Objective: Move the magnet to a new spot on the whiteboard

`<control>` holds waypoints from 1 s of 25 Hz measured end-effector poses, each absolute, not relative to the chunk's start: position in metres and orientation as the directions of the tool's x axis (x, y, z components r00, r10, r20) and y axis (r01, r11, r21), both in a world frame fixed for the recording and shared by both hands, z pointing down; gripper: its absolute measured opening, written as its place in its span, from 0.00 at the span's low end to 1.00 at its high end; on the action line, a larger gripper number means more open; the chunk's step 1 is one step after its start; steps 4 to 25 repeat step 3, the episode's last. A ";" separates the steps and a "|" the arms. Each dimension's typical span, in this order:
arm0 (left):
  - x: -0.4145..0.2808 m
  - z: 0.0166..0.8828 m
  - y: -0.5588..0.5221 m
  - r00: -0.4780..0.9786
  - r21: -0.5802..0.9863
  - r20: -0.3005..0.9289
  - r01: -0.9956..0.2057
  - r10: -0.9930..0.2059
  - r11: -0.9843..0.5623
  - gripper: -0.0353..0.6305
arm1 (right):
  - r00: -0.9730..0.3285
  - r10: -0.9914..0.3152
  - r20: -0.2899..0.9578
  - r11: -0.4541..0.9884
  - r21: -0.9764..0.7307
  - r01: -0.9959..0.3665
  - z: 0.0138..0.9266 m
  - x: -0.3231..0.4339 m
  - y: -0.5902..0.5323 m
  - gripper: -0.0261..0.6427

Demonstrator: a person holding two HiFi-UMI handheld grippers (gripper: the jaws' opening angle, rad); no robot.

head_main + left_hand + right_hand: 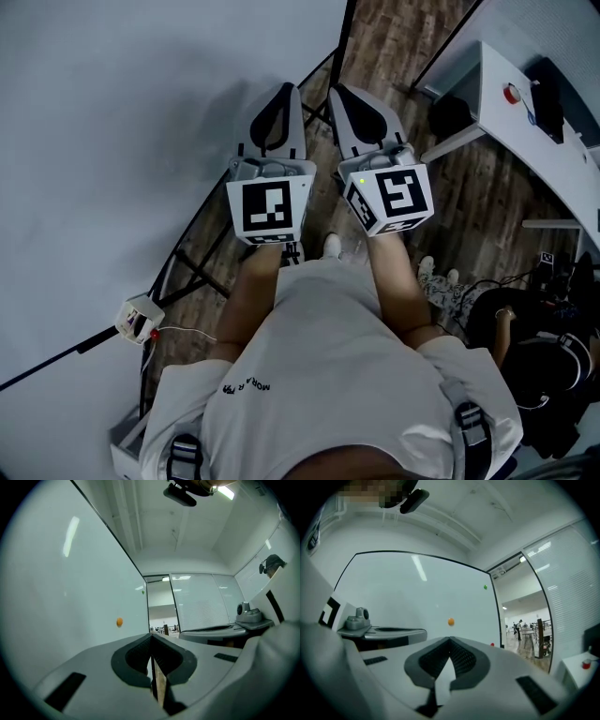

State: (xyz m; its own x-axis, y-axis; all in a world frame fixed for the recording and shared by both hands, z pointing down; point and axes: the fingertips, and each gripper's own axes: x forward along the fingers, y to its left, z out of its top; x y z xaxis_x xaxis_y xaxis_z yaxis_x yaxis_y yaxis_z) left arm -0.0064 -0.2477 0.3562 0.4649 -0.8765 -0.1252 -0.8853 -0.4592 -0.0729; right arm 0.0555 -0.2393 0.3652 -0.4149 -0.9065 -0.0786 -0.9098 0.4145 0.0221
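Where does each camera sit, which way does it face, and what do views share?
Head view: on the person's head, looking down past the whiteboard to the floor; shows shirt, left gripper, right gripper.
Left gripper view: rides the left gripper, looking along the whiteboard on its left; own jaws shut, right gripper at right.
Right gripper view: rides the right gripper, facing the whiteboard; own jaws shut, left gripper at left.
Shared: both gripper views show the orange magnet on the whiteboard.
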 end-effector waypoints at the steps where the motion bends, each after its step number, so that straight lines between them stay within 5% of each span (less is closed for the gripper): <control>1: -0.006 0.356 -0.247 0.466 -0.071 -0.122 -0.885 -0.876 -0.460 0.06 | -0.414 -0.907 -0.075 0.414 0.021 -0.910 0.366 0.056 -0.238 0.06; 25: -0.005 0.356 -0.245 0.467 -0.068 -0.117 -0.884 -0.876 -0.463 0.06 | -0.411 -0.909 -0.068 0.411 0.018 -0.911 0.367 0.057 -0.236 0.06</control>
